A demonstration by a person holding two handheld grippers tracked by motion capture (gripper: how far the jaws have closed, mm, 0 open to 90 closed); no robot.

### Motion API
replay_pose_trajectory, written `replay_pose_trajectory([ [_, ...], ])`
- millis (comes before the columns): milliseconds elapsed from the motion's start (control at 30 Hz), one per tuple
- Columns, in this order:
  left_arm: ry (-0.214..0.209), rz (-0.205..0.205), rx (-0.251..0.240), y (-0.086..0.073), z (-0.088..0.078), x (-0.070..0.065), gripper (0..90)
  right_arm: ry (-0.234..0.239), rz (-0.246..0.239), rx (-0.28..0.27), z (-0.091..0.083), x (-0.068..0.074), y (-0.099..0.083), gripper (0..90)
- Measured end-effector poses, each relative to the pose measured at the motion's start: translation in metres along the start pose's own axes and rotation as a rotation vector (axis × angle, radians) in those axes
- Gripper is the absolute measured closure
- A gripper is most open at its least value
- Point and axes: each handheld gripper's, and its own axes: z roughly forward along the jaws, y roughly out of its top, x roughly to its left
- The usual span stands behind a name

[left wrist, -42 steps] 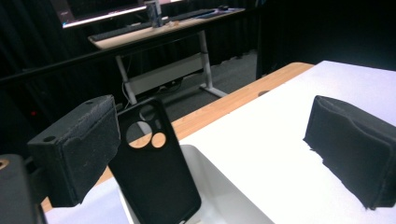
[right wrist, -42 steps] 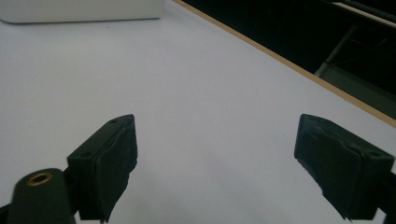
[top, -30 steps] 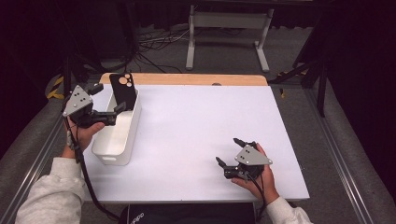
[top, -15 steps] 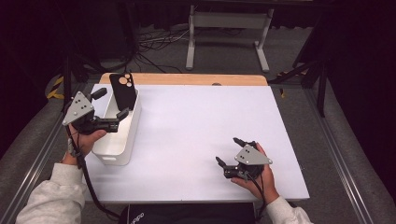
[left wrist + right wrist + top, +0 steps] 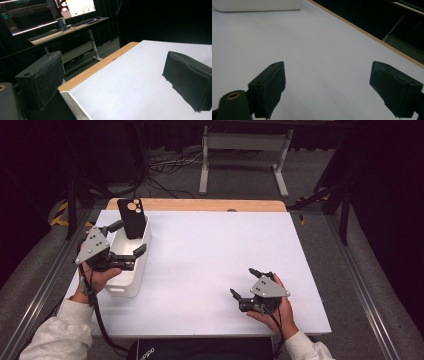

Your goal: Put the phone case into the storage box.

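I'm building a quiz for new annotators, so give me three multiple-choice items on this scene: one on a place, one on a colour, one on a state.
1. Where is the black phone?
A. flat at the table's middle
B. leaning upright at the far end of the bin
C. in the right gripper

2. What colour is the bin?
A. white
B. red
C. blue

3. How do the left gripper's jaws stand?
A. clamped on the phone
B. shut, empty
C. open, empty

Answers:
1 B, the high view shows it propped at the bin's far end.
2 A, its walls are white.
3 C, the left gripper view shows a wide gap with nothing between.
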Motion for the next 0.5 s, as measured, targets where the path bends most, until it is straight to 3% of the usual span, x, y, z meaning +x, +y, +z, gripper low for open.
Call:
replay_pose_trajectory([
  [400, -0.056, 0.037, 0.024, -0.003, 0.003, -0.018, 3.1, -0.003, 0.002, -0.011, -0.002, -0.001, 0.002, 14.2],
  [500, -0.065, 0.016, 0.013, -0.005, 0.004, -0.021, 2.8, -0.004, 0.001, -0.012, -0.002, -0.001, 0.002, 14.2],
])
